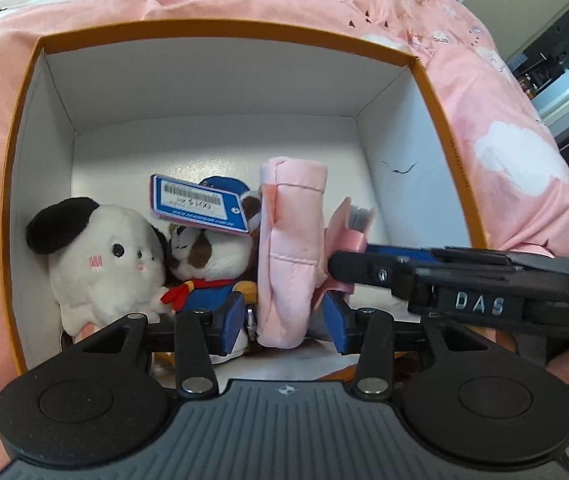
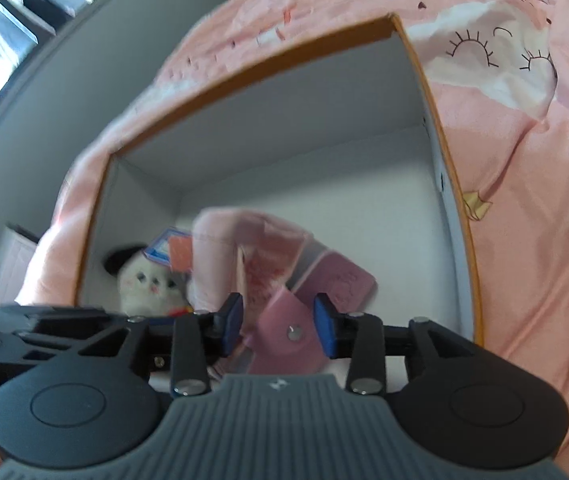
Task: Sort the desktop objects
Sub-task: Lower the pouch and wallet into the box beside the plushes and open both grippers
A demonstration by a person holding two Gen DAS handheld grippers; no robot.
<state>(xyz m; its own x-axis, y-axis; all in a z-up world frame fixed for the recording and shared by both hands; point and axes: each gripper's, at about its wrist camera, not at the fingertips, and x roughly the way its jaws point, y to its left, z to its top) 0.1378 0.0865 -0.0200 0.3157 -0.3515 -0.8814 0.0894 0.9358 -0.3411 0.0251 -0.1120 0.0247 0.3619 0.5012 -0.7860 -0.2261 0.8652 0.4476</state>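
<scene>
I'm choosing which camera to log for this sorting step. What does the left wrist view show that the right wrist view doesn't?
Only the left wrist view shows the brown-and-white plush in a blue outfit, the barcode on the blue tag and the right gripper at the pink wallet. Only the right wrist view shows the wallet's snap flap between open jaws. Both show the orange-rimmed box, the white dog plush and the pink pouch.
</scene>
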